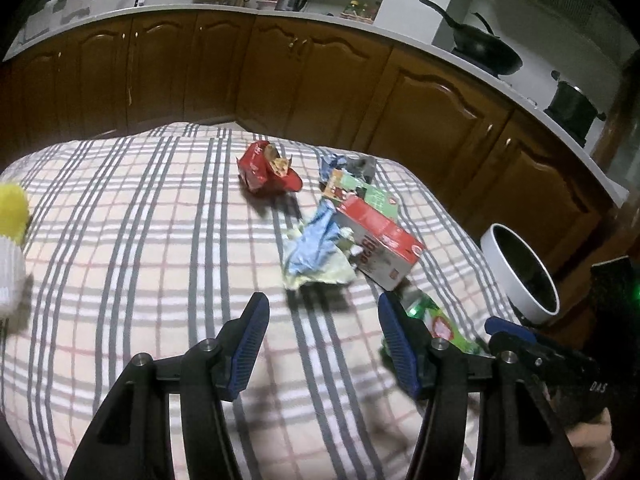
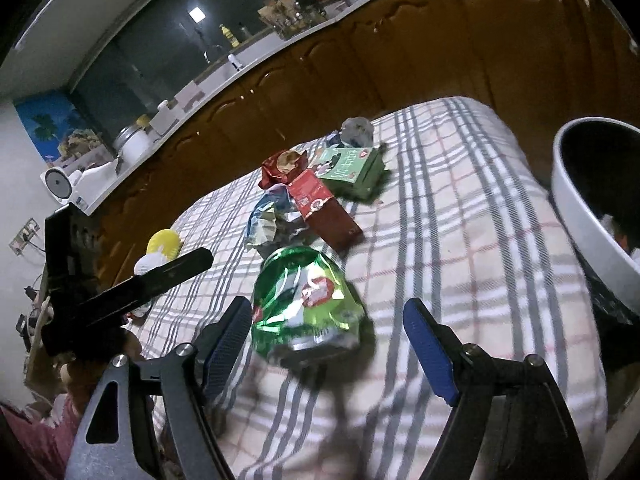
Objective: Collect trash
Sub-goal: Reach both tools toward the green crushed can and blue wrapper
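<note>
Left claw (image 1: 324,320) spread and empty, hovering over bare plaid cloth (image 1: 140,240) on the bench, aimed toward the litter heap further off. Crumpled blue wrapper (image 1: 316,240) just beyond the tips, touching a red-and-white carton (image 1: 380,244); red snack packet (image 1: 266,168) lying apart at the far side, green box (image 1: 376,196) and grey wad (image 1: 358,164) behind the carton. White bin (image 1: 520,268) off the bench's right edge, likely the drop point, hence the litter gathered on that side. Yellow-and-white toy (image 1: 10,236) at far left, probably not trash.

Right claw (image 2: 326,340) spread wide and empty, tips flanking a crushed green packet (image 2: 306,300) without touching it; looks lined up for a pinch. Same heap further off: maroon carton (image 2: 324,212), green box (image 2: 348,168). White bin (image 2: 580,216) close on the right, some scraps already inside, so a short carry once pinched.
</note>
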A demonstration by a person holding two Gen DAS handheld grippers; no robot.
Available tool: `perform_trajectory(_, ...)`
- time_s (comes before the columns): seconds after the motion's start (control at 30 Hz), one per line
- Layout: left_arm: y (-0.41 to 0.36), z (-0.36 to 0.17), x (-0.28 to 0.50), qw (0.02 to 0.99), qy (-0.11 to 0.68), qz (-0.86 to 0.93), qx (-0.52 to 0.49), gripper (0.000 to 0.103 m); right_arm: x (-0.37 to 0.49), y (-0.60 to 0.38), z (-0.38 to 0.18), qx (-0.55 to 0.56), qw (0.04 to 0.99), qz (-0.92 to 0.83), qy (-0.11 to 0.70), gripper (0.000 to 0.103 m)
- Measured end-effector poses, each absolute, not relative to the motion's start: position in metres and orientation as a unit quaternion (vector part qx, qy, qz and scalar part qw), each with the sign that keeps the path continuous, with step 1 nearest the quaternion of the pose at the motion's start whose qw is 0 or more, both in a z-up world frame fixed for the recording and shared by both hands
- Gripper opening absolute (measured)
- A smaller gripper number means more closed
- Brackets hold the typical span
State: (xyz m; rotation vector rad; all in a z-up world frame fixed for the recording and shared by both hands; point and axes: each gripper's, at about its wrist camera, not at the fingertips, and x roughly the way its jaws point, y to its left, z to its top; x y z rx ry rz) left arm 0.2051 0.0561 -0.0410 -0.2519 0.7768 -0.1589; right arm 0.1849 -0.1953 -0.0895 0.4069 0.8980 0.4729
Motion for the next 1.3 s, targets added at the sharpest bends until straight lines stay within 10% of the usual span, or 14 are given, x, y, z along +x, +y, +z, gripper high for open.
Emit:
perform_trajectory(0.4, 0.053, -0.070, 0.279, 0.905, 0.402, -0.097, -0.102, 0.060, 0.222, -0.164, -0.112, 0.161, 0.820, 0.276, 0.475, 0.076)
perform_trajectory(0.5, 0.047, -0.077, 0.289, 0.903, 0.409, -0.100, -0.091, 0.058, 0.220, -0.155, -0.118, 0.145, 0.809, 0.291, 0.489, 0.058)
perform_trajectory(0.57, 0.043, -0.082, 0.292, 0.899, 0.414, -0.110, -0.086, 0.035, 0.216, -0.151, -0.122, 0.143, 0.803, 0.300, 0.495, 0.037)
perform_trajectory(0.67, 0.041, -0.083, 0.289, 0.901, 0.411, -0.111, -0.079, 0.029, 0.207, -0.151, -0.118, 0.136, 0.810, 0.297, 0.488, 0.034)
perform_trajectory(1.3, -0.002, -0.049, 0.214, 0.899, 0.383, -0.192, -0.094, 0.024, 0.160, -0.236, -0.080, 0.164, 0.883, 0.161, 0.410, 0.031)
